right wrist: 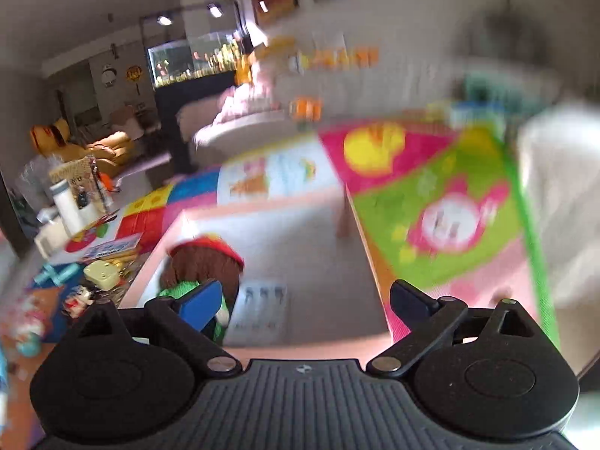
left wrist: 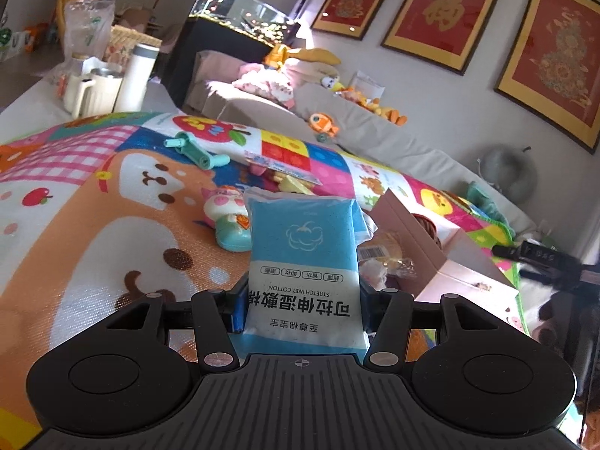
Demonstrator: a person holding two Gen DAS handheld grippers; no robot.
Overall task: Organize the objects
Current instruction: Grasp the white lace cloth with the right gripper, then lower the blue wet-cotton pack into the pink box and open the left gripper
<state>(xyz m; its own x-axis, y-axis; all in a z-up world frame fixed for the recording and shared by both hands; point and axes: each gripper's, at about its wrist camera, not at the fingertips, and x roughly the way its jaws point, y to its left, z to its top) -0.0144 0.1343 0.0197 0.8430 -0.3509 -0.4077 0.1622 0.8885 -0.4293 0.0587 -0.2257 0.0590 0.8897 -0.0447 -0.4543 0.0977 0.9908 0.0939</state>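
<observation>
My left gripper is shut on a blue and white pack of wet cotton wipes, held upright above the colourful play mat. Beyond it lie a pig toy, a teal toy and a flat picture pack. To the right stands an open pink box. In the blurred right wrist view, my right gripper stands wide open over the pink box, nothing between its fingers. A doll with brown hair, a red hat and green clothes lies in the box by the left finger.
A grey sofa with several plush toys runs behind the mat. A white flask, a jug and bags stand at the back left. Small toys lie on the mat left of the box. A fish tank and framed pictures line the wall.
</observation>
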